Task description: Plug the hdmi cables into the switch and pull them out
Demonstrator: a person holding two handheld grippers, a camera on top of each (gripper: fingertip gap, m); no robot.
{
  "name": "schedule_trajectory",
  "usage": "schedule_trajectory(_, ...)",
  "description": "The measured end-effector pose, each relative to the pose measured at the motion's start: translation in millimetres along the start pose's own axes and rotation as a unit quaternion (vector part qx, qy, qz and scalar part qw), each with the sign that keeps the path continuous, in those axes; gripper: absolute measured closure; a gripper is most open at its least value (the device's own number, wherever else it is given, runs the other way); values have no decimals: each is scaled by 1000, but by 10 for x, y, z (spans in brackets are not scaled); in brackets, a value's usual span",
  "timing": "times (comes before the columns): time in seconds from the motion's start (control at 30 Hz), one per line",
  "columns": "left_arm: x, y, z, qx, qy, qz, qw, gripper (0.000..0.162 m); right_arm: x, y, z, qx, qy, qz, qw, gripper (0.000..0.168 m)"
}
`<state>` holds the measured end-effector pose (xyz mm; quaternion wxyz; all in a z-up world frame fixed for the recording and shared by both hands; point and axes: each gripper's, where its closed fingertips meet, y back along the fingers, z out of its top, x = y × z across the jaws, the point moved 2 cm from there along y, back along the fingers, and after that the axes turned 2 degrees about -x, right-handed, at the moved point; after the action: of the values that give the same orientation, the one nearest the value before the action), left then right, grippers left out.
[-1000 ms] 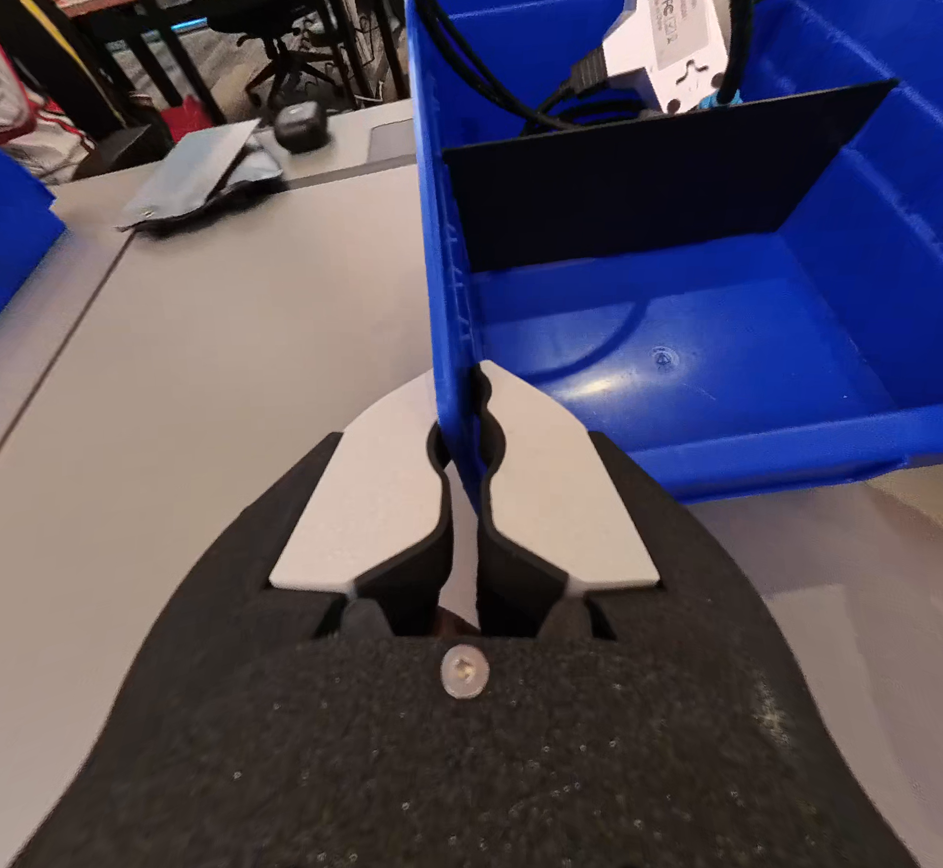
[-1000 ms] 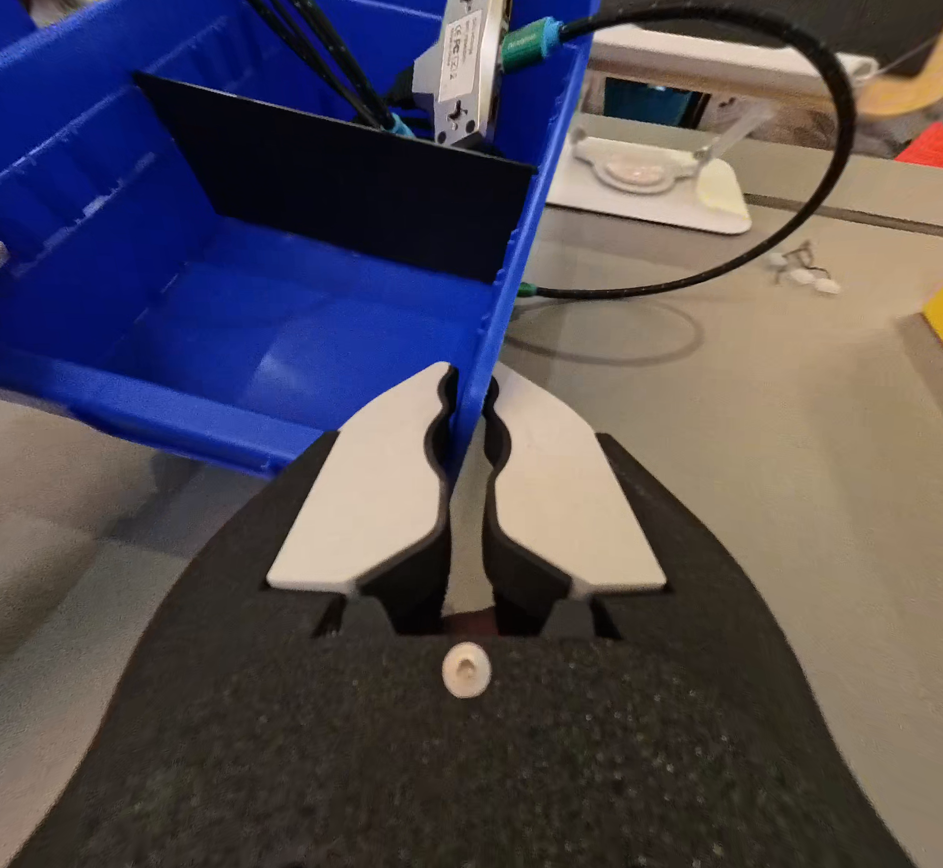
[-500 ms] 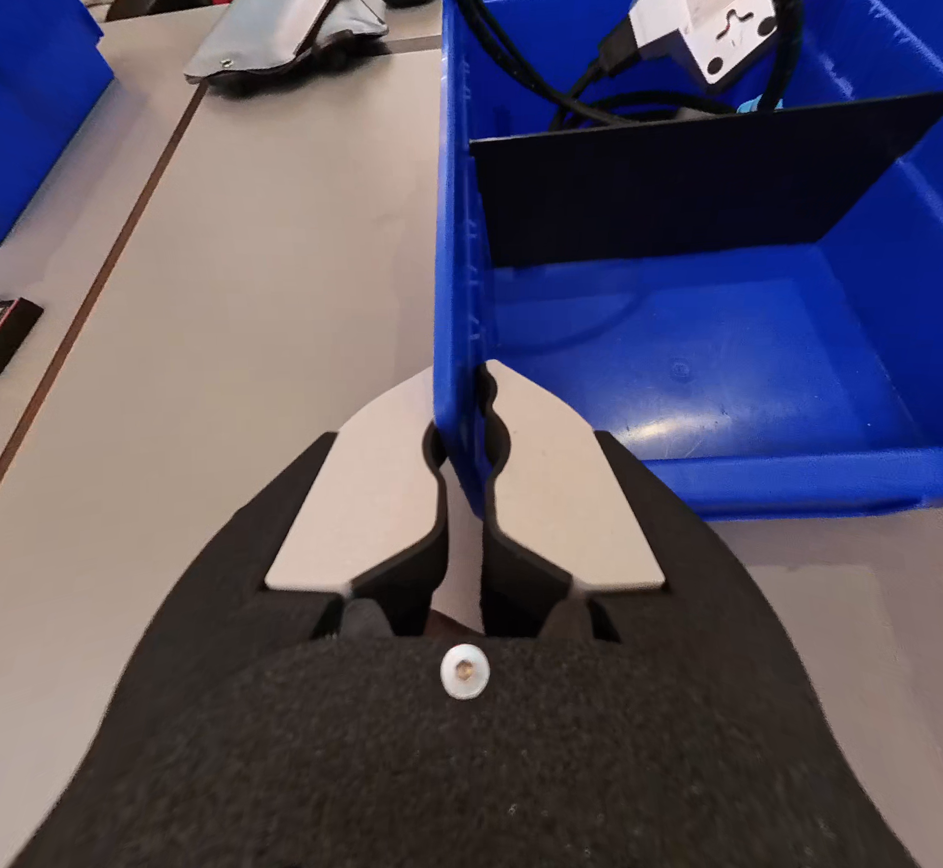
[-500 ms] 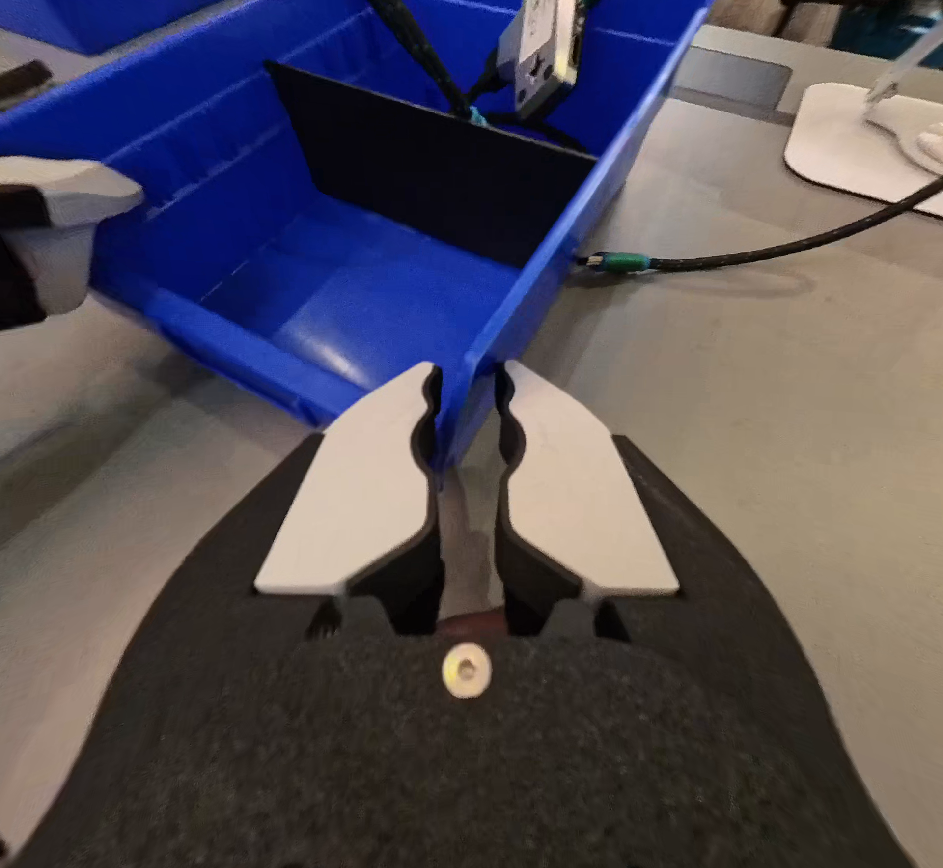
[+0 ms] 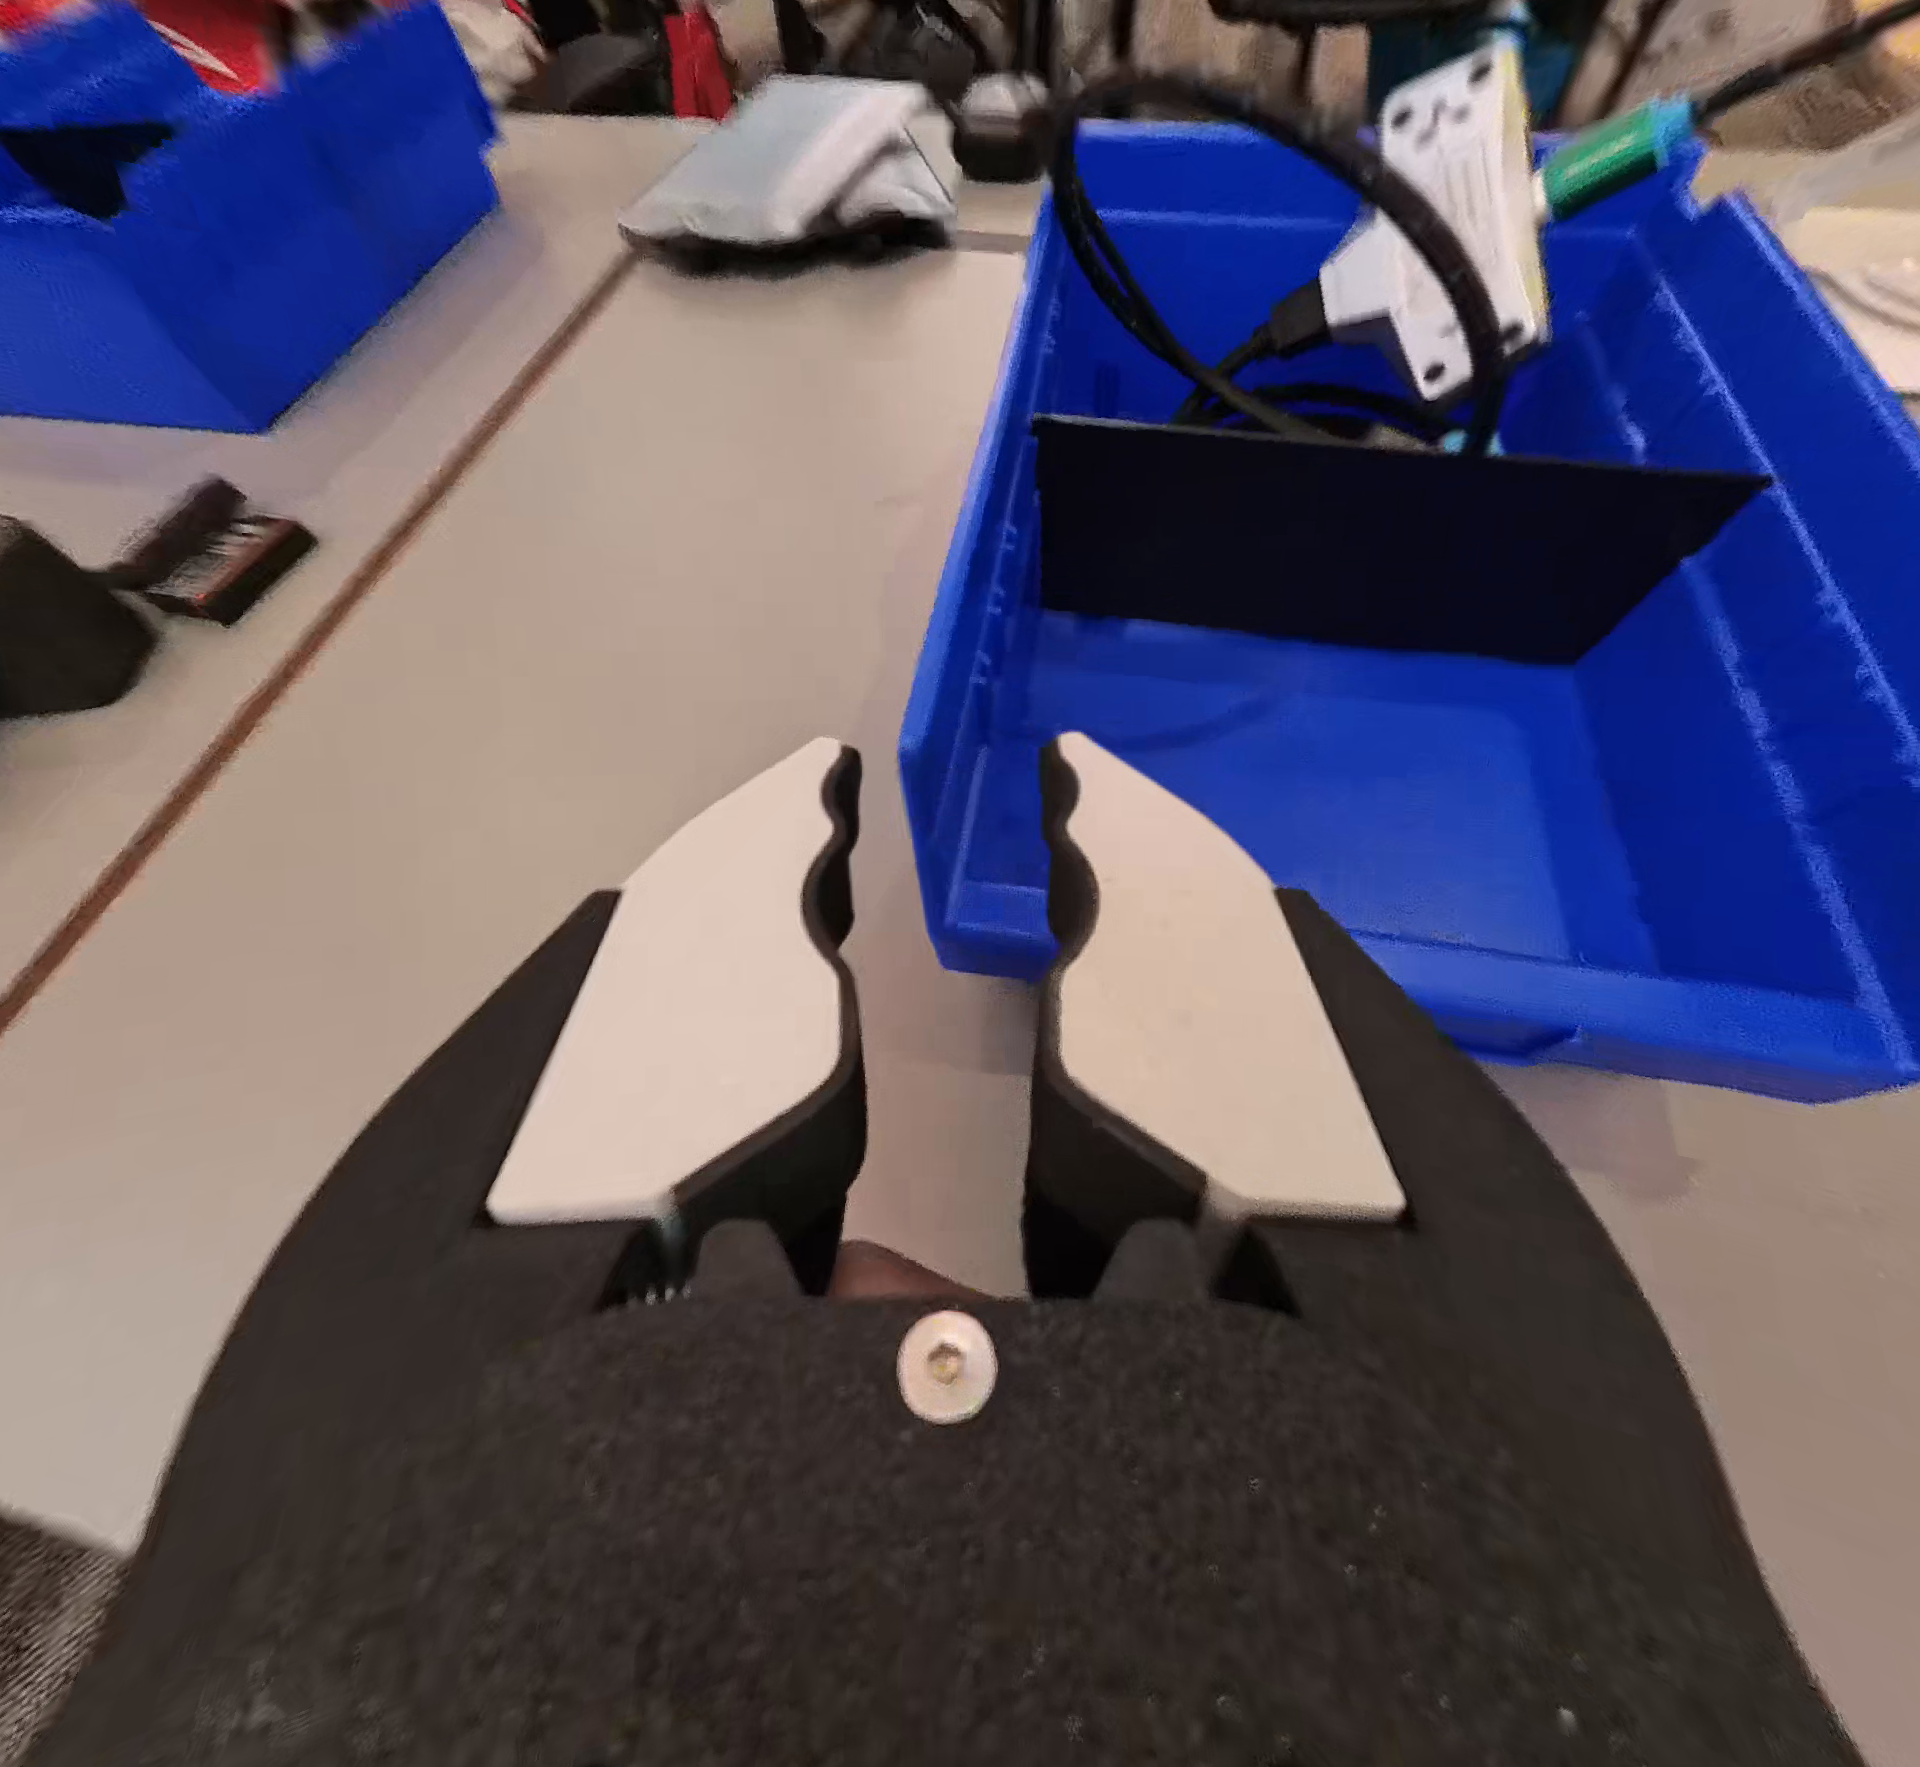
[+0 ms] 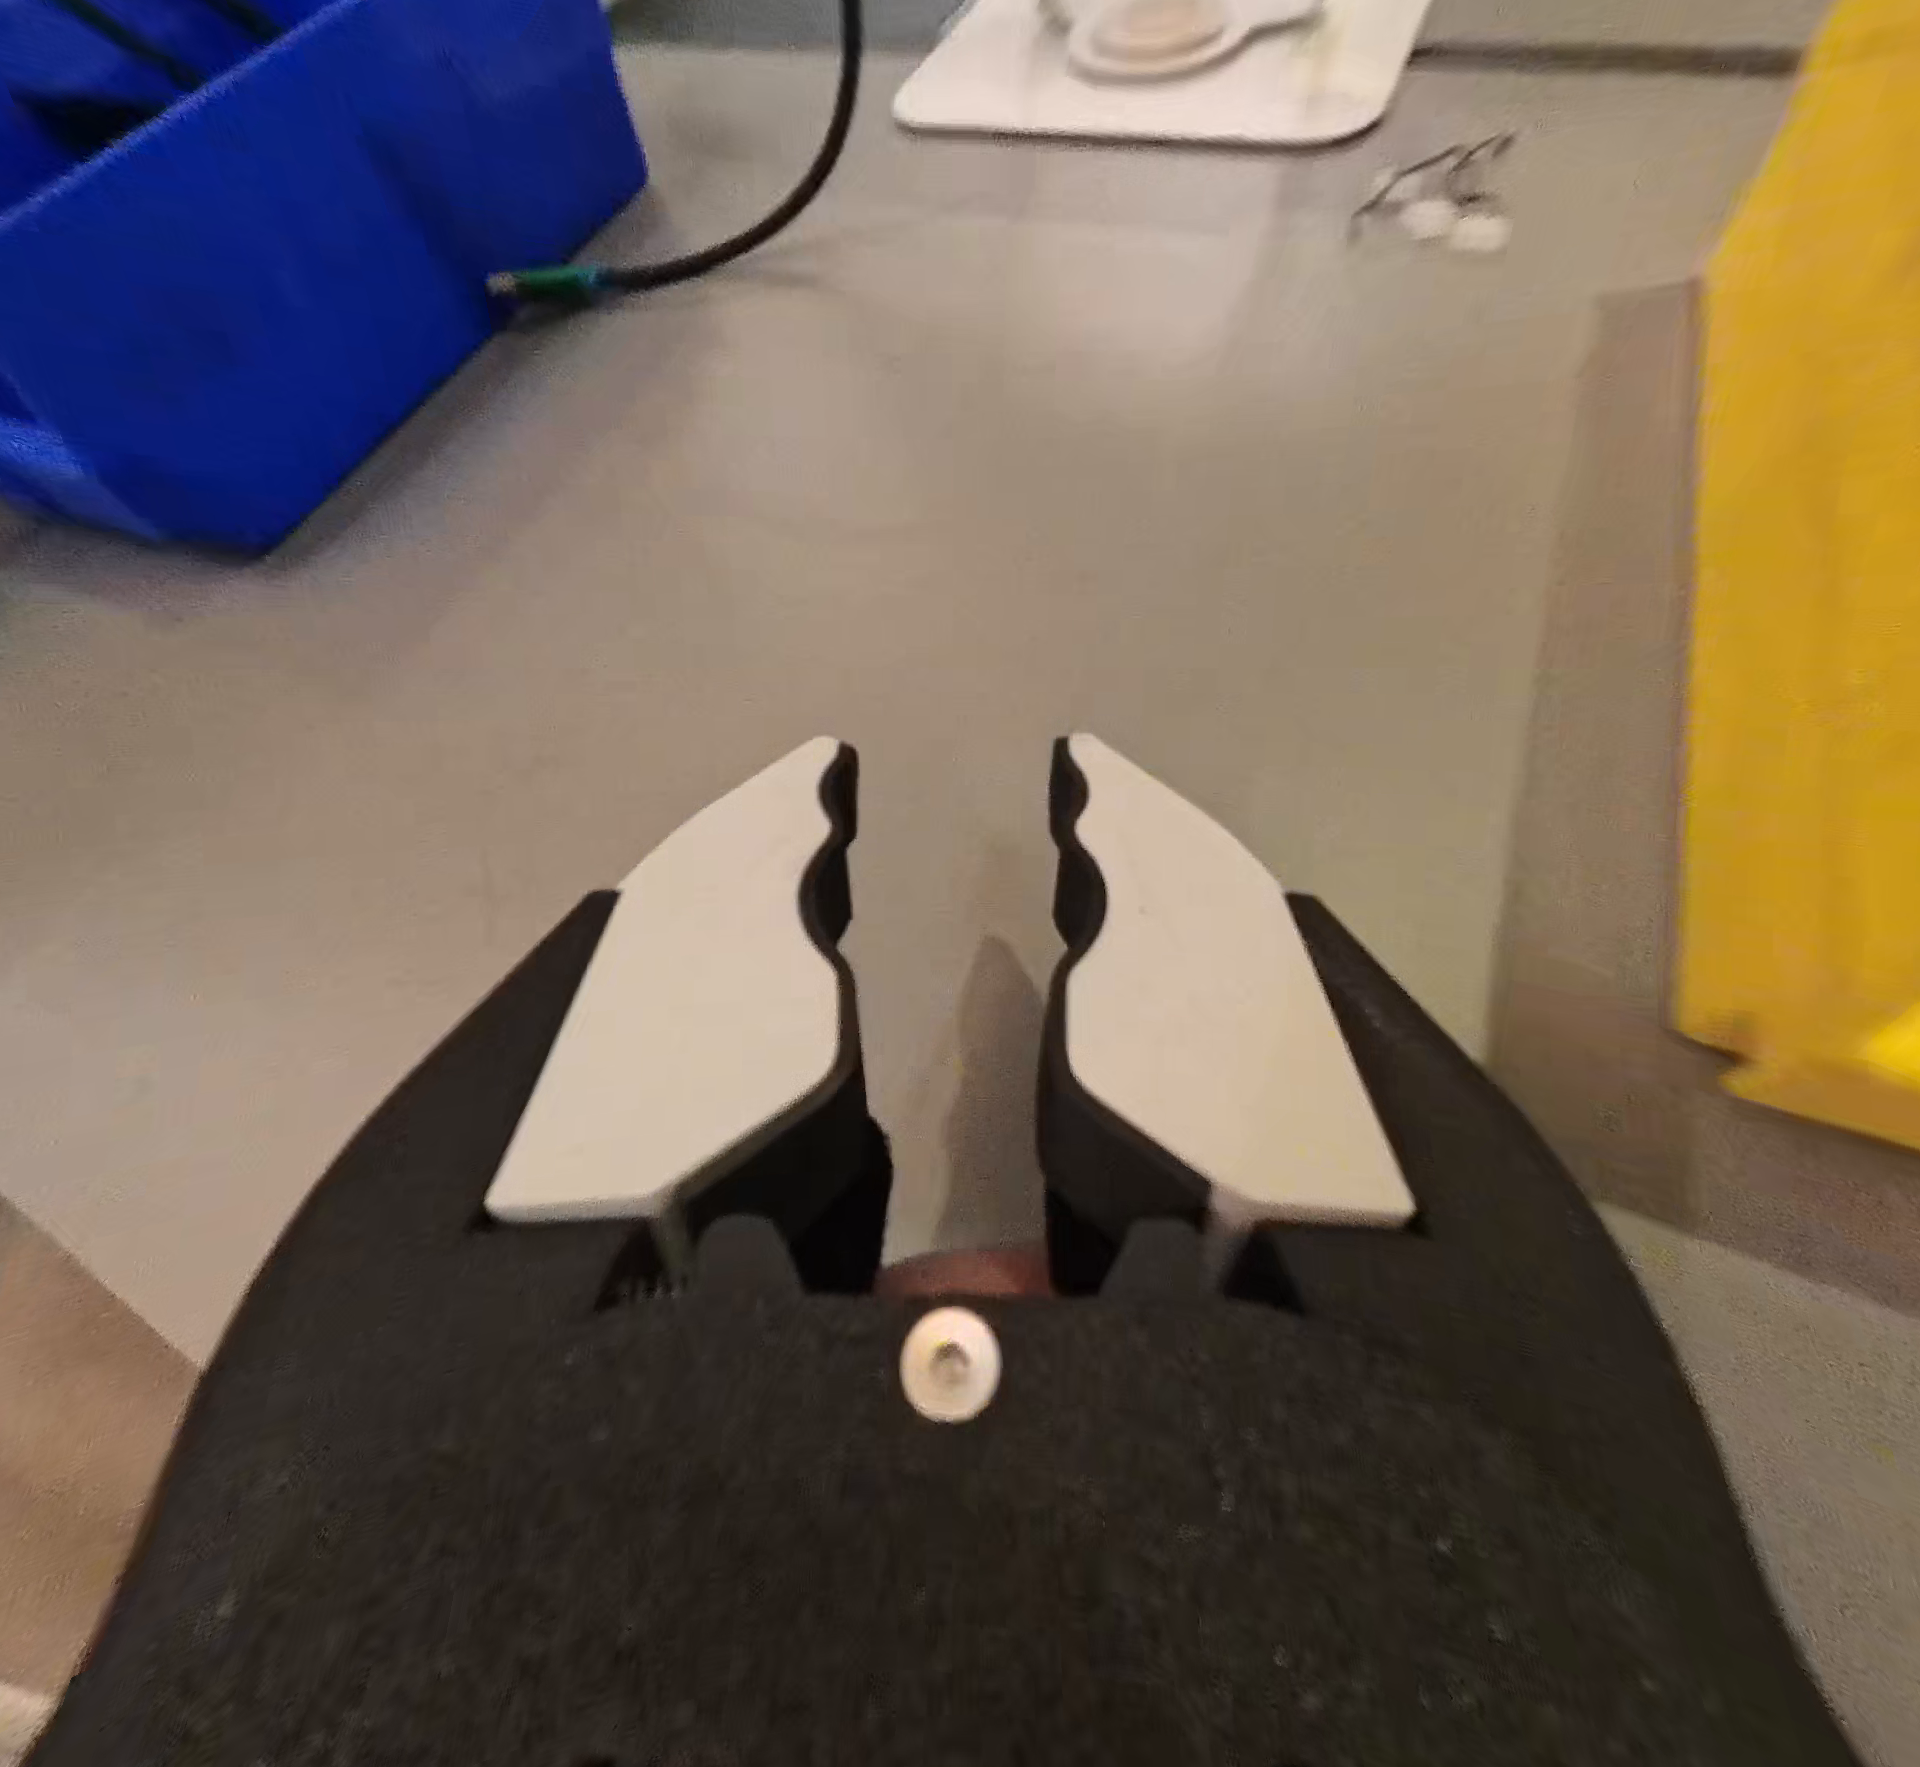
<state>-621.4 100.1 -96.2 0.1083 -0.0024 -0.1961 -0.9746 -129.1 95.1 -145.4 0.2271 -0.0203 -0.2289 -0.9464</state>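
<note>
A blue bin [image 5: 1714,1021] with a black divider [image 5: 1351,564] stands on the grey table. In its far compartment a white HDMI switch [image 5: 1455,221] leans upright with black cables [image 5: 1122,263] and a green plug [image 5: 1605,159] in it. My left gripper [image 5: 951,761] is open and empty, just off the bin's near left corner. My right gripper [image 6: 954,756] is open and empty over bare table, right of the bin [image 6: 312,283]. A loose cable end with a green plug [image 6: 556,281] lies on the table beside the bin's right wall.
A second blue bin [image 5: 239,263] and a small dark object [image 5: 218,554] sit at the left, a grey pouch [image 5: 800,169] behind. A white stand base [image 6: 1153,55] is at the back, small white pieces [image 6: 1444,221] near it, a yellow bin [image 6: 1829,574] at the right. The left gripper's tips are roughly 50 cm from the right gripper's.
Both grippers let go of the blue bin's side walls, opened and drew back. The bin now rests flat on the table. The right gripper swung to the right, away from the bin.
</note>
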Motion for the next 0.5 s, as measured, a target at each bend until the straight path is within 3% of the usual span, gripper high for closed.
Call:
schedule_trajectory(0.1, -96, 226, 47, -19, 4, 17, 1000, 130, -599, 414, 233, -88, -1, -74, 993, 134)
schedule_trajectory(0.23, -785, 430, -165, -27, 47, -121, 991, 131, -1364, 1126, 550, -231, -5, -162, 959, 139)
schedule_trajectory(0.37, -1078, 340, -386, -15, 24, -157, 987, 138, -2017, 1227, 425, -187, -52, -217, 957, 138)
schedule_trajectory(0.5, -1161, 224, -384, 2, 42, -192, 981, 136, -2257, 1121, 206, -146, -65, -236, 959, 140)
